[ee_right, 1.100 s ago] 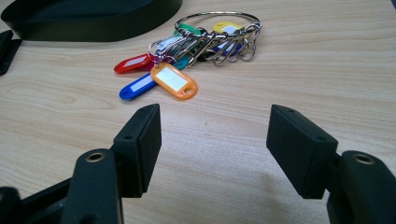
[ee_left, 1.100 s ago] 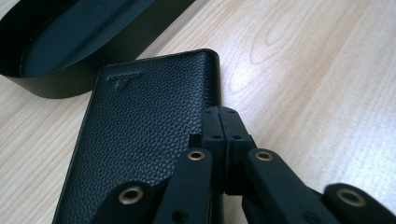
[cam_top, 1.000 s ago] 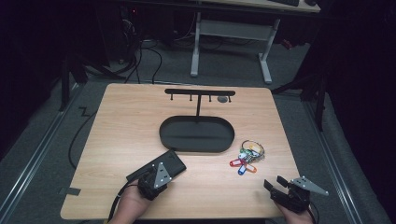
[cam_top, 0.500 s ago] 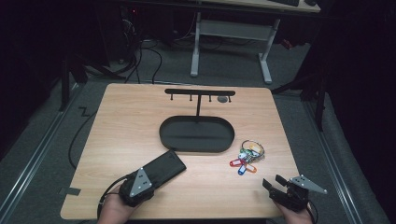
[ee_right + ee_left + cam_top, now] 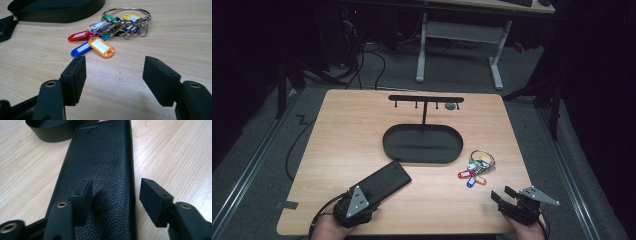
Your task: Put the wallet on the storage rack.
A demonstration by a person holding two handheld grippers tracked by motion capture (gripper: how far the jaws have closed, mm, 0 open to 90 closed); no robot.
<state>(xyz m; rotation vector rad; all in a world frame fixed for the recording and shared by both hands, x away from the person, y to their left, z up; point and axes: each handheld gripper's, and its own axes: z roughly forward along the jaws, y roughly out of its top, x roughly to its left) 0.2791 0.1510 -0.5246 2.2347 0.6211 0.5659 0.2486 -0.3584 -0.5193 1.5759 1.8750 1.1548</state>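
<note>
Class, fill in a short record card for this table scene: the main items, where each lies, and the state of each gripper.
wallet: flat on table, near tray
left gripper: jaws just opened, one pad above wallet, not clamping
right gripper: open, holding nothing, pointed at keyring
keyring: coloured tags, right of tray
tray: black oval, hook stand behind

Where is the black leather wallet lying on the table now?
In the high view the black leather wallet lies flat on the table's near left part, just ahead of the left gripper, beside the black oval tray.
</note>
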